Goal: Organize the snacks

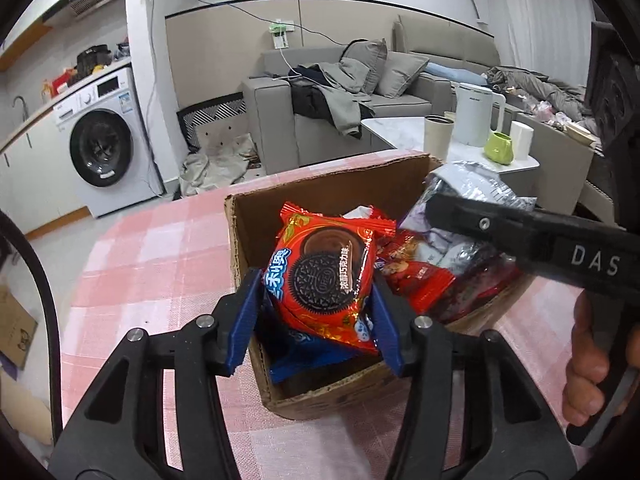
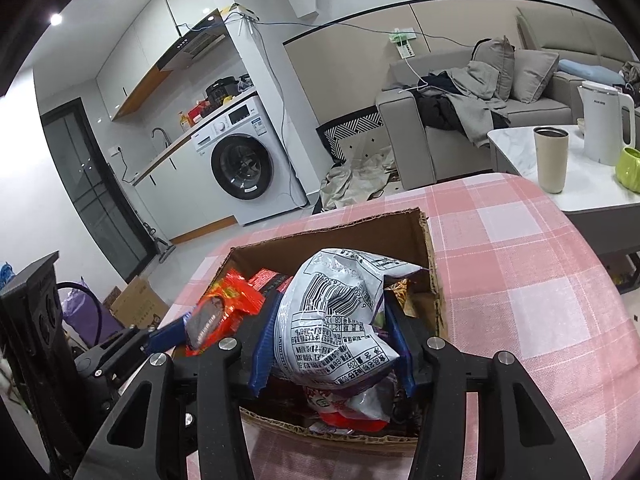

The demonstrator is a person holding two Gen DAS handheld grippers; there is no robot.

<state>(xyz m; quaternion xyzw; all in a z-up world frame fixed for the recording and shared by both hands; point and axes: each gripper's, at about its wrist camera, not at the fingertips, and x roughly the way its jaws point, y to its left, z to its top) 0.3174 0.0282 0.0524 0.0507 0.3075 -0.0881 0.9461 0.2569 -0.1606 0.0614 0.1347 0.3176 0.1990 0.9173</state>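
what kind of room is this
Most likely a small studio flat, kitchen and lounge in one room: a washing machine under a counter with a sink tap, a range hood above, and a grey sofa strewn with clothes.

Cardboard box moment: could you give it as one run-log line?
left gripper: holds cookie pack | right gripper: holds silver bag | both over cardboard box

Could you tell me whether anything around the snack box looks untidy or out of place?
Inside the cardboard box the snacks lie in a loose heap, none lined up. A silver bag in the right gripper is crumpled. Behind the table, a cloth lies bunched on the floor beside the sofa.
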